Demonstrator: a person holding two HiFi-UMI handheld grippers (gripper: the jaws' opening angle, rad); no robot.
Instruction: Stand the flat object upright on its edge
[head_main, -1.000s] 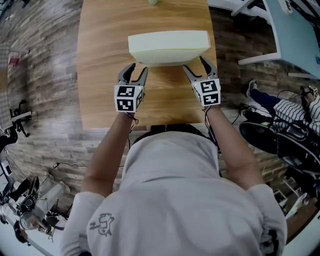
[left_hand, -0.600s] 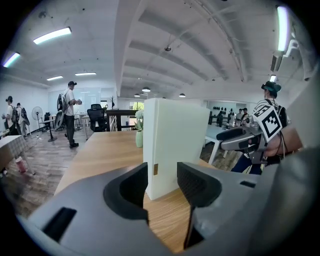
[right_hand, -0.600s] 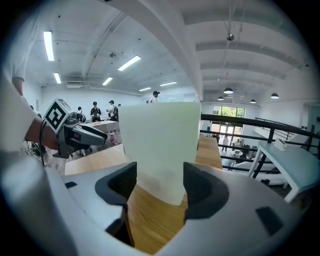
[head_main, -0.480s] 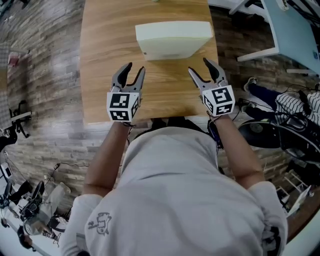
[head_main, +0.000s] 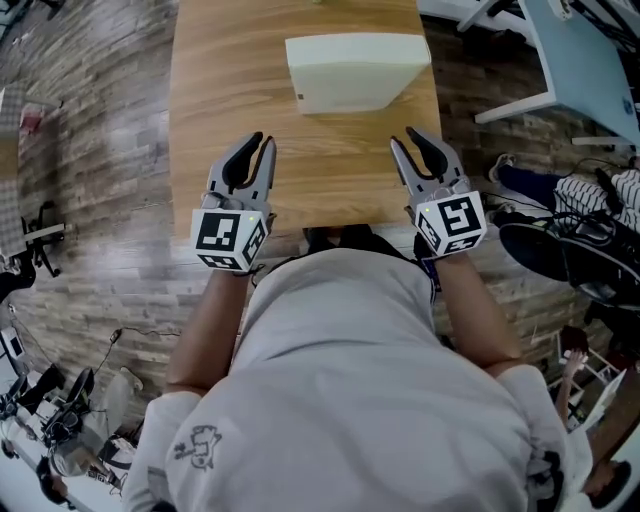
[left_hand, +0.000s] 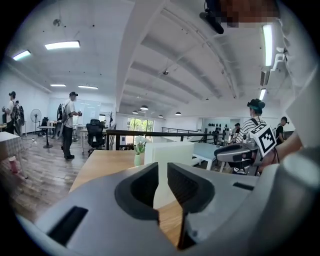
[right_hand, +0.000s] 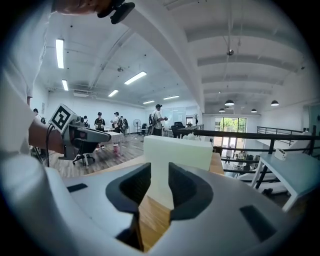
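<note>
A pale cream foam block (head_main: 355, 72) stands on its long edge at the far middle of the wooden table (head_main: 225, 95), with nothing touching it. My left gripper (head_main: 260, 142) hangs over the table's near left part, well short of the block. My right gripper (head_main: 409, 138) hangs over the near right part, level with the left one. Both pairs of jaws have just been closing and now keep only a narrow gap, with nothing between them. The block (left_hand: 167, 152) shows beyond my left gripper (left_hand: 162, 169), and the block (right_hand: 177, 150) also shows beyond my right gripper (right_hand: 159, 167).
A small vase with white flowers (left_hand: 138, 154) stands at the table's far end behind the block. A white table (head_main: 585, 60) and a seated person in a striped top (head_main: 610, 205) are on the right, by a black chair (head_main: 540, 260). People stand farther off in the room.
Both grippers have drawn back from the block's lower corners toward the table's near edge and lifted. Their jaws have narrowed from wide open. The block stays standing.
</note>
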